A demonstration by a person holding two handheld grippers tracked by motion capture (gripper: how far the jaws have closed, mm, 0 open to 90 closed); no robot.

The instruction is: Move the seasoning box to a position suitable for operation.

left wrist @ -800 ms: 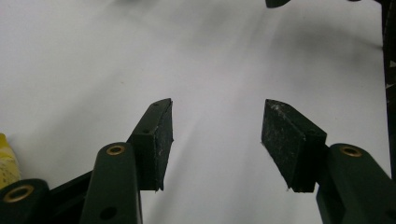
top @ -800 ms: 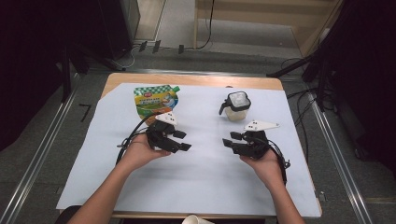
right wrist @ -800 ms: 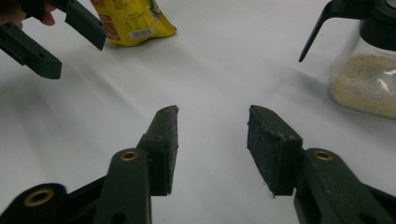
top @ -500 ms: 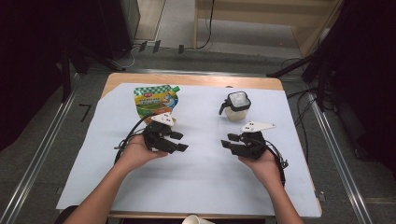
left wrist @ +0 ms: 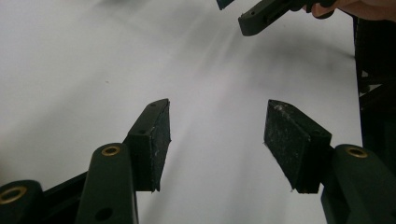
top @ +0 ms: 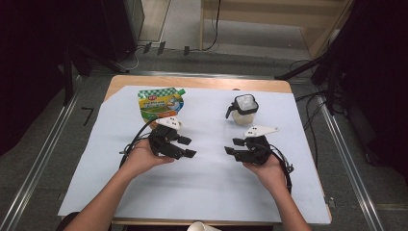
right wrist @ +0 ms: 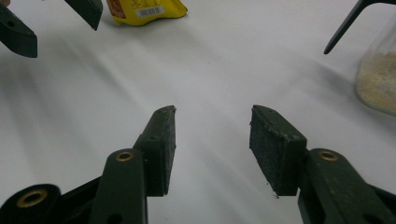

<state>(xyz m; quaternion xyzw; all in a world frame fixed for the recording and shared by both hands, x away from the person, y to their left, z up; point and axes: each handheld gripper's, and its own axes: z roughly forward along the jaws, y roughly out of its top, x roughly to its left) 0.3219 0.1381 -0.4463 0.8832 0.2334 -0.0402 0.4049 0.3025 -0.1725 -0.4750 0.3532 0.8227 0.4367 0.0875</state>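
Observation:
My left gripper (top: 186,147) rests low over the white sheet (top: 207,192) left of centre, jaws open and pointing right with nothing between them. In the left gripper view, the left gripper (left wrist: 217,112) spans bare paper. My right gripper (top: 232,147) faces it from the right, also open and holding nothing. In the right gripper view, the right gripper (right wrist: 212,114) spans bare paper as well. A yellow and green spouted pouch (top: 159,102) (right wrist: 147,9) lies flat behind the left hand. A glass jar (top: 243,111) (right wrist: 379,79) with a black lid and handle, holding beige powder, stands behind the right hand.
The white sheet covers most of a wooden table (top: 192,83). A pale cup rim (top: 202,226) pokes in at the near edge. Metal rails and dark equipment flank the table. Open paper lies between and in front of the two grippers.
Both hands have drifted slightly to the left over the sheet. Their jaws stay open and the pouch and jar have not moved.

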